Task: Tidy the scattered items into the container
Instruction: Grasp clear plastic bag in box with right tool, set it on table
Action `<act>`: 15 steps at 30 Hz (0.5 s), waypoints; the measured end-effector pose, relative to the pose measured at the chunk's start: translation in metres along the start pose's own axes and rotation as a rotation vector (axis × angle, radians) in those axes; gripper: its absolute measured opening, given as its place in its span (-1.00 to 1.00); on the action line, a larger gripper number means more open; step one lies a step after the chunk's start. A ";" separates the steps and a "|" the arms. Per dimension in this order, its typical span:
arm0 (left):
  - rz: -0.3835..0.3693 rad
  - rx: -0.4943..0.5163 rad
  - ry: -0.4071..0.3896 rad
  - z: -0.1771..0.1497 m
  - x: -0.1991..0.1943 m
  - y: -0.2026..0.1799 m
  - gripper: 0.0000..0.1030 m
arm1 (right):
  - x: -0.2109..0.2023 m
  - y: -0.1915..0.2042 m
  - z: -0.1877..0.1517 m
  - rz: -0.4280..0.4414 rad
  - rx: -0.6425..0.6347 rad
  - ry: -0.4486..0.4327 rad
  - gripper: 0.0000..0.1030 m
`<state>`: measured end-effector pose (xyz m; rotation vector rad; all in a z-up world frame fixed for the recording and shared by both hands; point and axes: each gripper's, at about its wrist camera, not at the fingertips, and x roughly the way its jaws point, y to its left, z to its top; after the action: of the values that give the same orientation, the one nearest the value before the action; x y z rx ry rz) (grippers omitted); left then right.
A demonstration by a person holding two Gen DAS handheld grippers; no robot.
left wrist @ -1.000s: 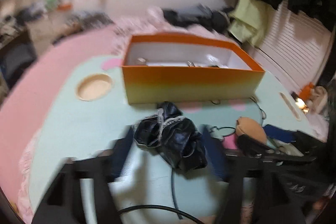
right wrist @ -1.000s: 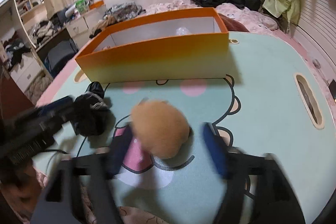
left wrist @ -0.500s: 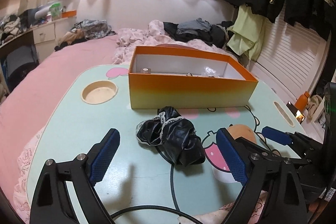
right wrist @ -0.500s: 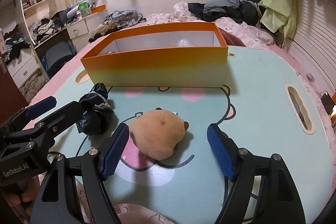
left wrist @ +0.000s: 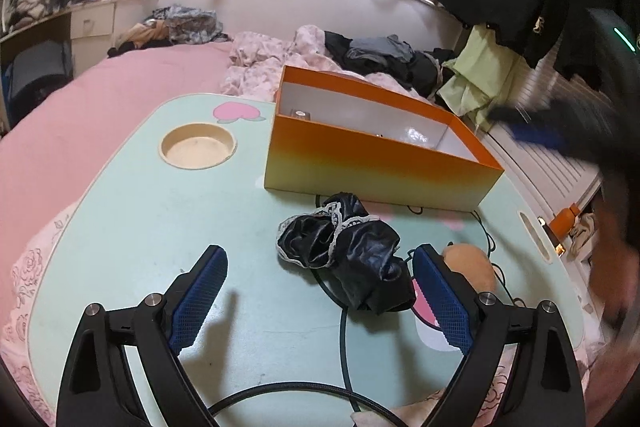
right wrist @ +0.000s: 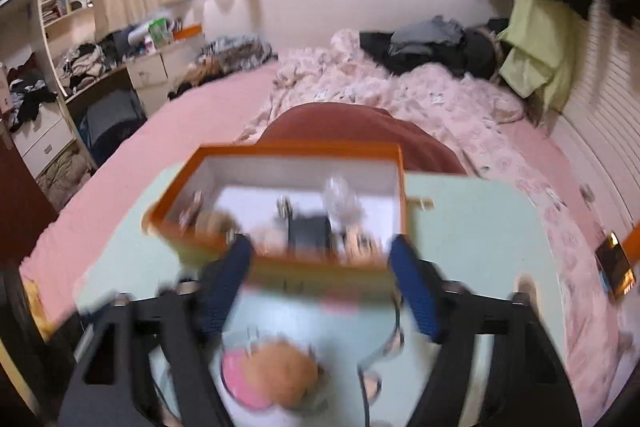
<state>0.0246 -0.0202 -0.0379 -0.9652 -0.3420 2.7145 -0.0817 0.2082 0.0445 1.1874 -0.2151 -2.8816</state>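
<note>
An orange box (left wrist: 380,163) with a white inside stands on the mint-green table (left wrist: 140,219); it also shows in the blurred right wrist view (right wrist: 280,195) with several small items in it. A black lace-trimmed cloth (left wrist: 348,251) lies in front of the box, just ahead of my open, empty left gripper (left wrist: 320,299). A tan plush toy (left wrist: 470,267) lies behind the left gripper's right finger and shows low in the right wrist view (right wrist: 280,377). My right gripper (right wrist: 320,287) is open, empty and raised above the plush, in front of the box.
A round cup recess (left wrist: 198,146) sits in the table's far left. A black cable (left wrist: 344,327) runs across the table. The table rests on a pink bed (right wrist: 200,115) with rumpled bedding and clothes behind. A slot (left wrist: 536,237) is in the table's right edge.
My right gripper has lifted up and away from the plush, so the box interior now shows. The left gripper has pulled back slightly from the black cloth.
</note>
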 end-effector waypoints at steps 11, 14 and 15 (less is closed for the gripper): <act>-0.036 -0.018 0.017 0.001 0.005 0.004 0.82 | 0.118 -0.010 0.055 -0.098 0.021 0.341 -0.27; -0.042 -0.024 0.023 0.000 0.006 0.006 0.82 | 0.131 -0.008 0.052 -0.128 -0.003 0.391 -0.27; -0.041 -0.023 0.022 0.000 0.005 0.006 0.82 | 0.136 -0.008 0.051 -0.139 -0.004 0.414 -0.27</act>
<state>0.0201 -0.0238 -0.0429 -0.9827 -0.3851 2.6660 -0.2140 0.2128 -0.0161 1.8229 -0.1212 -2.6535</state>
